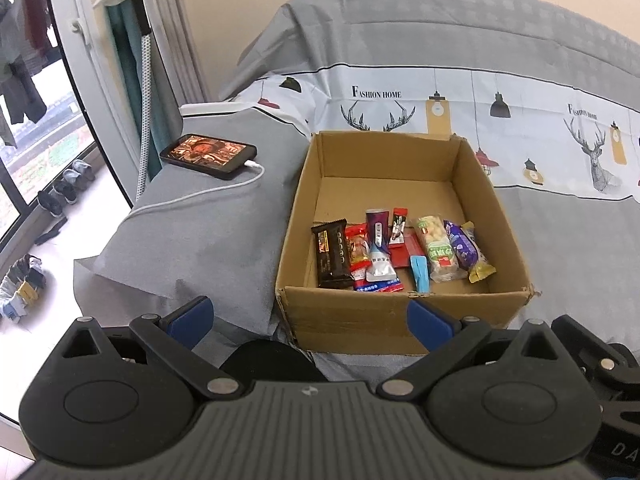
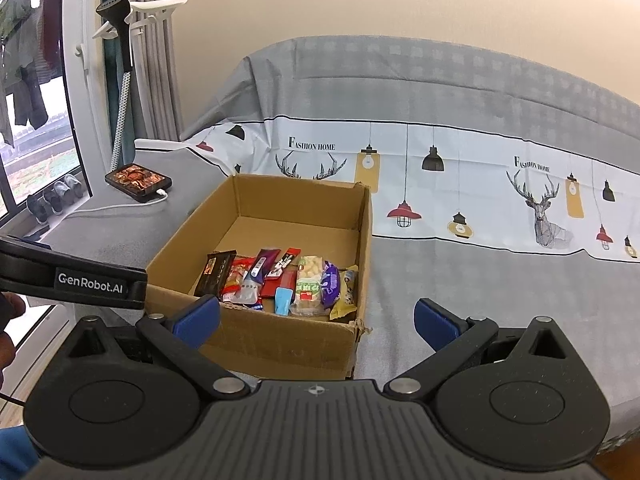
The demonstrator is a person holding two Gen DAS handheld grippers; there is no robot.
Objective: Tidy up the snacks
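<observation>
Both grippers, left (image 1: 310, 320) and right (image 2: 318, 322), gape wide and empty just short of the cardboard box (image 1: 400, 320), snacks (image 1: 400, 252) lined inside.

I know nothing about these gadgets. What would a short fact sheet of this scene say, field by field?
Setting: bed with a grey cover and a deer-and-lamp printed band
Container: open cardboard box on the bed
Contents: snack packets in a row along the box's near side, including a dark brown bar, a green-labelled clear pack and a purple packet
Left gripper: open, empty, in front of the box
Right gripper: open, empty, near the box's right front corner
Nearby: phone, screen lit, white cable plugged in, left of the box
</observation>
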